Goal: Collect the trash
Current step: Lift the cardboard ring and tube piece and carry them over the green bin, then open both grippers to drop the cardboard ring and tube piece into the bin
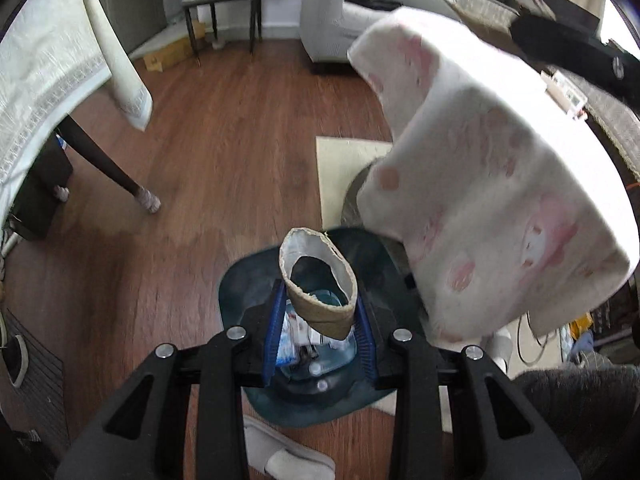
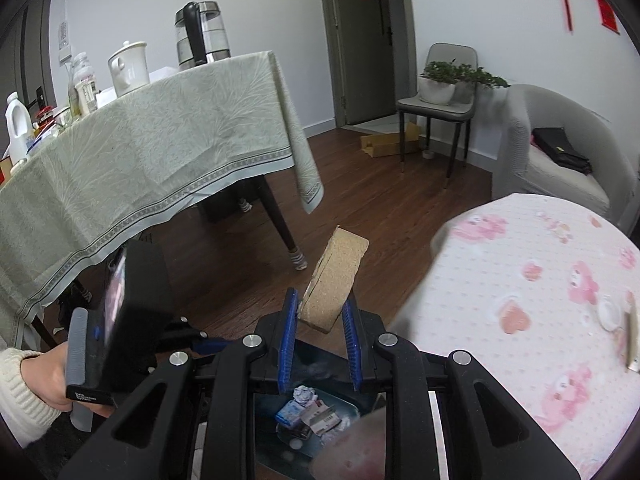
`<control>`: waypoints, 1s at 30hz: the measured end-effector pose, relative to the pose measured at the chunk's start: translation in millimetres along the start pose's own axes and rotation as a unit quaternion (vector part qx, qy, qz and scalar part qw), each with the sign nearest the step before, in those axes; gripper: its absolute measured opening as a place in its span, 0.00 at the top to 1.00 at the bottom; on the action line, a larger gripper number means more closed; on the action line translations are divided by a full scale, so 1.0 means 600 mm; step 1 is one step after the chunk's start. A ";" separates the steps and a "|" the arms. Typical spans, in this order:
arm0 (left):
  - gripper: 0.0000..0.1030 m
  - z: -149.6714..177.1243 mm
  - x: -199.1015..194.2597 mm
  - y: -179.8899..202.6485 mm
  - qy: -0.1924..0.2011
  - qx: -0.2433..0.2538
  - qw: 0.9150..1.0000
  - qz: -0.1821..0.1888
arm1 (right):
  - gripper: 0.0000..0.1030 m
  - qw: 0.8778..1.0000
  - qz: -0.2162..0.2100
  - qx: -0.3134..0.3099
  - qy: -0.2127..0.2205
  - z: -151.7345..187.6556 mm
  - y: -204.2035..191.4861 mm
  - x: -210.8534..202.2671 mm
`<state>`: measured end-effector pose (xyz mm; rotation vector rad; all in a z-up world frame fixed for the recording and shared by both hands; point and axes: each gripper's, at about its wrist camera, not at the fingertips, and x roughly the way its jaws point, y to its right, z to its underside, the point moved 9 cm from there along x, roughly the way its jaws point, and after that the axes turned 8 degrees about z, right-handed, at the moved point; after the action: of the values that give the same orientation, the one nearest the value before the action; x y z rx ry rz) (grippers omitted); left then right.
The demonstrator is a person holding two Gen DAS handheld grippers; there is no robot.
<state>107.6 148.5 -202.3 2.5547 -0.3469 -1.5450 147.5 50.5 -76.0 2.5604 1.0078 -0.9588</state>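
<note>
Could miss the bin (image 1: 236,292) if released early: left tongs (image 1: 320,330) pinch a torn paper cup (image 1: 318,280) by its base, right tongs (image 2: 320,336) clamp a cardboard piece (image 2: 332,280) by its lower end. Both angled downward over the dark bin. Nearby pink-print surface (image 2: 520,280) risks snagging.
</note>
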 end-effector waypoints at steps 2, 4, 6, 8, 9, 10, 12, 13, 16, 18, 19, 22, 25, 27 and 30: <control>0.61 0.012 0.004 -0.008 -0.009 -0.001 1.000 0.000 | 0.78 1.000 -0.006 0.002 -0.004 0.001 -0.006 0.009; 0.56 0.019 0.003 -0.014 -0.014 -0.004 1.000 0.004 | 0.78 1.000 -0.010 0.002 -0.008 0.001 -0.015 0.018; 0.53 0.021 -0.002 -0.021 -0.012 -0.006 1.000 0.001 | 0.78 1.000 -0.014 0.000 -0.015 0.004 -0.025 0.030; 0.50 0.021 -0.012 -0.033 -0.004 -0.012 1.000 -0.003 | 0.78 1.000 -0.018 -0.001 -0.021 0.006 -0.033 0.039; 0.49 0.020 -0.015 -0.039 -0.001 -0.015 1.000 -0.004 | 0.78 0.999 -0.021 -0.002 -0.027 0.010 -0.040 0.047; 0.48 0.020 -0.021 -0.045 0.003 -0.018 1.000 -0.005 | 0.78 0.999 -0.022 -0.004 -0.030 0.013 -0.044 0.053; 0.43 0.019 -0.032 -0.056 0.013 -0.026 1.000 -0.007 | 0.78 0.999 -0.026 -0.008 -0.043 0.022 -0.055 0.067; 0.42 0.018 -0.036 -0.058 0.016 -0.029 0.999 -0.007 | 0.78 0.998 -0.027 -0.011 -0.051 0.029 -0.058 0.077; 0.41 0.009 -0.054 -0.068 0.032 -0.039 0.999 -0.007 | 0.78 0.997 -0.031 -0.014 -0.074 0.047 -0.069 0.101; 0.39 0.001 -0.068 -0.072 0.044 -0.042 0.998 -0.008 | 0.78 0.995 -0.035 -0.016 -0.090 0.061 -0.079 0.117; 0.39 -0.004 -0.078 -0.074 0.053 -0.041 0.998 -0.011 | 0.78 0.995 -0.036 -0.018 -0.095 0.067 -0.081 0.122; 0.36 -0.016 -0.097 -0.075 0.072 -0.036 0.997 -0.017 | 0.78 0.993 -0.034 -0.025 -0.112 0.088 -0.088 0.140; 0.35 -0.028 -0.115 -0.075 0.086 -0.036 0.995 -0.022 | 0.78 0.990 -0.040 -0.023 -0.131 0.110 -0.092 0.154; 0.35 -0.037 -0.128 -0.074 0.097 -0.032 0.994 -0.028 | 0.78 0.988 -0.044 -0.026 -0.145 0.126 -0.096 0.162; 0.37 -0.047 -0.147 -0.069 0.114 -0.030 0.993 -0.025 | 0.78 0.985 -0.044 -0.034 -0.162 0.145 -0.101 0.173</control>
<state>98.4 211.5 -123.4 2.6741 -0.2087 -1.2399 120.7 113.3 -207.6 2.2228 1.0419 -1.2886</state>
